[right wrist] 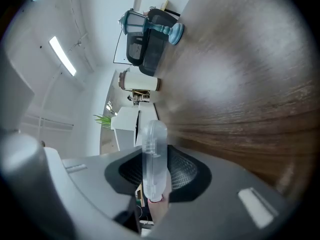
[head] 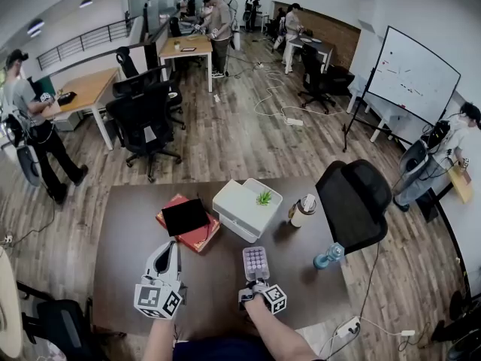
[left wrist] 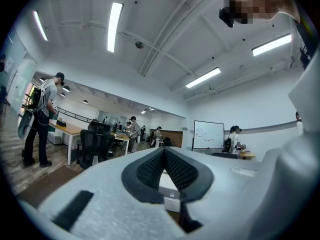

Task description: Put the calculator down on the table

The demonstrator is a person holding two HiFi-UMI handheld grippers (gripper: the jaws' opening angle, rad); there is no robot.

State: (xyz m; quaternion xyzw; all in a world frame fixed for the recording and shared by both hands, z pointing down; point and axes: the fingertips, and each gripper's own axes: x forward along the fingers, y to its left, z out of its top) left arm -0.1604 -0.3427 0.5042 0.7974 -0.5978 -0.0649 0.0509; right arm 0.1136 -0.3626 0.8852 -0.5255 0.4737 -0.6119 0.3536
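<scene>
Right claw [right wrist: 154, 180] pinches a pale calculator [head: 255, 263] by the flat faces of its near end, over the table's [head: 128, 239] front edge; it looks light, rigid and slick; left claw [head: 171, 248] pressed together, empty.

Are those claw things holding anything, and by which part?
The right gripper pinches the calculator by its near end between its fingers; the rest sticks out forward. The left gripper holds nothing.
</scene>
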